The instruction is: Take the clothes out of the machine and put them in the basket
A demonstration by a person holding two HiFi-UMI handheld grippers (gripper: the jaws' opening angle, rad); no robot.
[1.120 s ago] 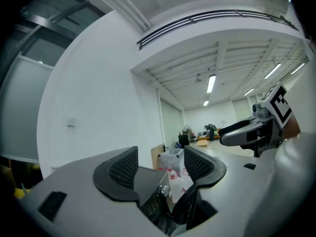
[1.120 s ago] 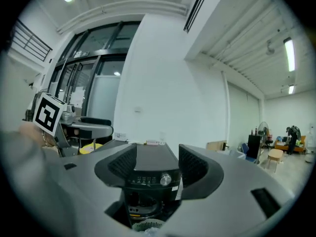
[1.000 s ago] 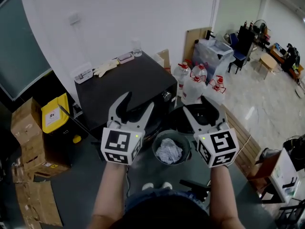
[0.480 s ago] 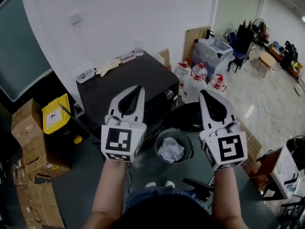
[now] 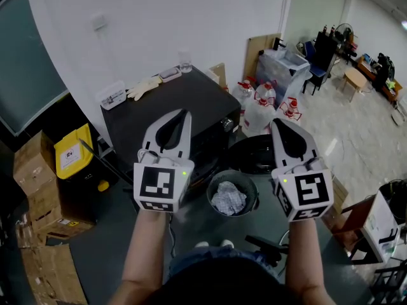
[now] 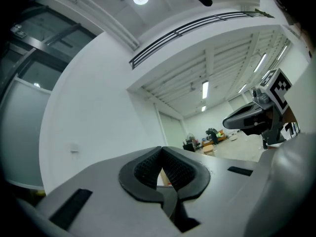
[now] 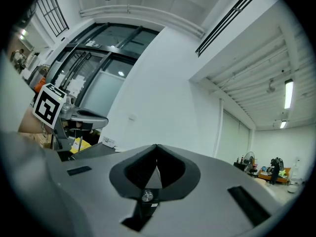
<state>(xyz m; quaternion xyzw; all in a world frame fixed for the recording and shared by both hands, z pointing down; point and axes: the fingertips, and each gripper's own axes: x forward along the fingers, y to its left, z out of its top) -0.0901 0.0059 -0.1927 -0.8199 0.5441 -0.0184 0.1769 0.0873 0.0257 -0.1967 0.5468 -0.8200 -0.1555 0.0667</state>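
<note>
Left tongs [image 5: 184, 113]: shut, pads tip to tip, nothing between them. Right tongs [image 5: 277, 122]: also together and empty. Both are held up side by side, pointing away from the person. Each has a cube [image 5: 157, 186] of black-and-white square markers at the back, with a small green light on.

Between them and lower on the floor is the basket [image 5: 212, 194], dark and round. It holds the clothes [image 5: 227, 199]: one crumpled bundle, white with a grey pattern.

Just behind the basket is the machine [image 5: 166, 110], a black box with a flat top and a silver knob [image 5: 222, 125] at the front corner. A dark round door [image 5: 253, 156] stands beside it, partly behind the right tongs. The drum interior is not visible.

On the machine's top, at the wall edge:
- a white tray [image 5: 111, 96]
- pale gloves [image 5: 143, 88]
- a pinkish flat item [image 5: 168, 75]
- a clear cup [image 5: 184, 61]

Left of the machine are a yellow bin [image 5: 72, 150], its white label too small to read, and cardboard boxes [image 5: 32, 164]. To the right are clear water jugs [image 5: 259, 112] with red caps. No legible writing anywhere.
</note>
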